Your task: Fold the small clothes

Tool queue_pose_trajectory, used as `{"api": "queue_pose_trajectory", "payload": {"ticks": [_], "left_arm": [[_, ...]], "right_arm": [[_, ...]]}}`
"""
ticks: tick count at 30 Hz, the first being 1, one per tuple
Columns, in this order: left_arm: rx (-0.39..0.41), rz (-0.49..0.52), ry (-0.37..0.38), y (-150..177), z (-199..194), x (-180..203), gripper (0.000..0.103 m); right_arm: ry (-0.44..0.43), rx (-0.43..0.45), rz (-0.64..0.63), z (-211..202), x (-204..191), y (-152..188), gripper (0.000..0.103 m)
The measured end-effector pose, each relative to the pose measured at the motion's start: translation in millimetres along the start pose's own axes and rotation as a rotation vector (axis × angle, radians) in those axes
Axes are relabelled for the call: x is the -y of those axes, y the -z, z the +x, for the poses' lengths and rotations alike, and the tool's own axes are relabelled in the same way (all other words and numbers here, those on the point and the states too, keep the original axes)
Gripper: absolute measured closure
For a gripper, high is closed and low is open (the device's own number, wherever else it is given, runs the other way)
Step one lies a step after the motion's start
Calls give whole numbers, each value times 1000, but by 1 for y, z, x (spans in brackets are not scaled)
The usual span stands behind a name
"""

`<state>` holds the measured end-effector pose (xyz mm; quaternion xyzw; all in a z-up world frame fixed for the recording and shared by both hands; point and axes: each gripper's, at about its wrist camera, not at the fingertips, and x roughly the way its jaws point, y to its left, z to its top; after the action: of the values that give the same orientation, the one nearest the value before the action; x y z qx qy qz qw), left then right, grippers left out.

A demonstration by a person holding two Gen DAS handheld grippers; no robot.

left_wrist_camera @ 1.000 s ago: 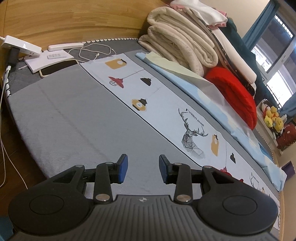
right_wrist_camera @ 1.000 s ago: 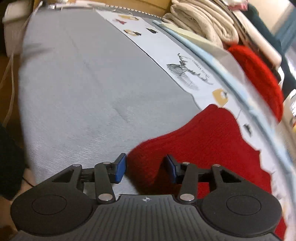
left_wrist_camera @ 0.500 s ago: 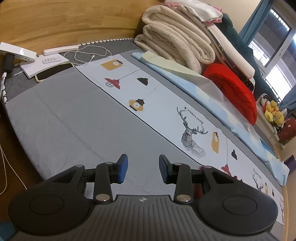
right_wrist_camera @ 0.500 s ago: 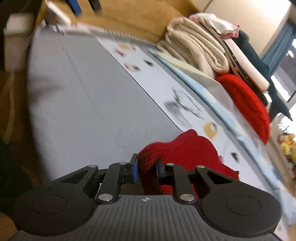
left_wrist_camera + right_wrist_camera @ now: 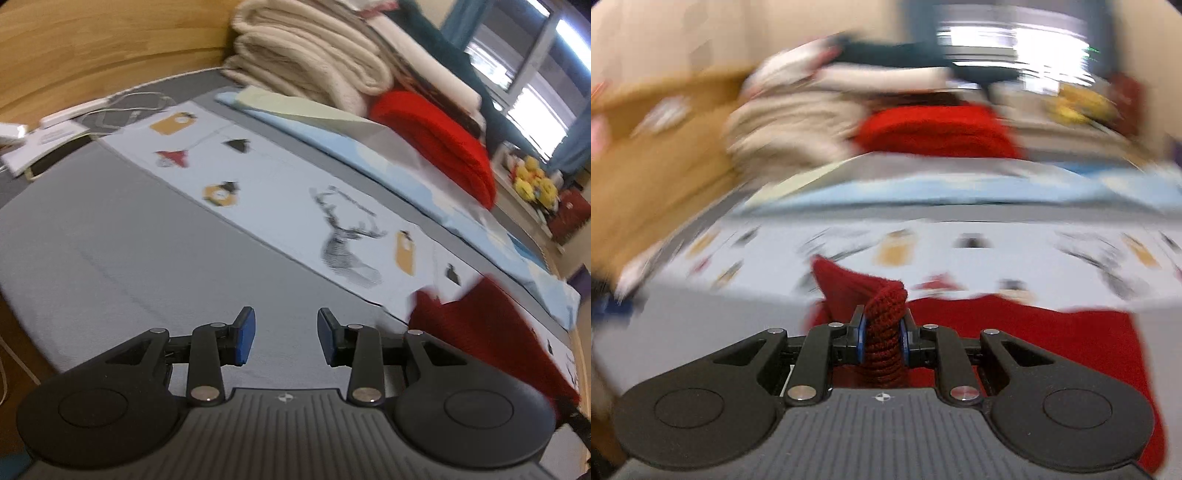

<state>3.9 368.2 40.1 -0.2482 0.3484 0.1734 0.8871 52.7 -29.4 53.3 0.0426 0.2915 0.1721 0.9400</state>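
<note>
A small red knitted garment point(image 5: 1052, 343) lies on the grey bed cover point(image 5: 110, 236). My right gripper point(image 5: 882, 332) is shut on a bunched edge of it, and the fabric rises between the blue pads. The right wrist view is motion-blurred. In the left wrist view the same red garment point(image 5: 480, 325) shows at the lower right, blurred. My left gripper point(image 5: 286, 334) is open and empty above the grey cover, to the left of the garment.
A printed white sheet strip point(image 5: 295, 206) runs across the bed. Folded beige blankets point(image 5: 314, 62) and a red folded knit point(image 5: 432, 136) are stacked at the back. A phone, power strip and cables point(image 5: 66, 122) lie at the far left near the wooden headboard.
My right gripper has closed on the red garment's edge and swung round with it. The red garment has come into the left wrist view. My left gripper stays open.
</note>
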Motion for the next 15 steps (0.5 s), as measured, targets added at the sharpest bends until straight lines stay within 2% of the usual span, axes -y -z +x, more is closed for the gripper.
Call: {"api": "queue_pose_trajectory", "payload": {"ticks": [3, 6, 8, 9, 11, 12, 13, 15], "left_arm": [[-18, 52, 36, 4, 9, 35, 62], [-32, 120, 73, 11, 18, 74, 62], [-46, 150, 97, 16, 25, 95, 62], [-55, 164, 108, 20, 29, 106, 62], [-78, 190, 121, 28, 36, 125, 62], [-85, 202, 133, 32, 39, 135, 62], [-92, 216, 144, 35, 42, 144, 61], [-107, 252, 158, 42, 47, 160, 60]], "right_arm": [[137, 51, 169, -32, 82, 1, 86], [320, 67, 293, -60, 150, 27, 86], [440, 0, 389, -64, 195, 52, 86], [474, -52, 433, -62, 212, 66, 85], [504, -199, 553, -56, 251, 93, 81], [488, -229, 597, -57, 263, 101, 77], [469, -224, 619, -63, 272, 104, 72], [497, -185, 545, -72, 273, 97, 71]]}}
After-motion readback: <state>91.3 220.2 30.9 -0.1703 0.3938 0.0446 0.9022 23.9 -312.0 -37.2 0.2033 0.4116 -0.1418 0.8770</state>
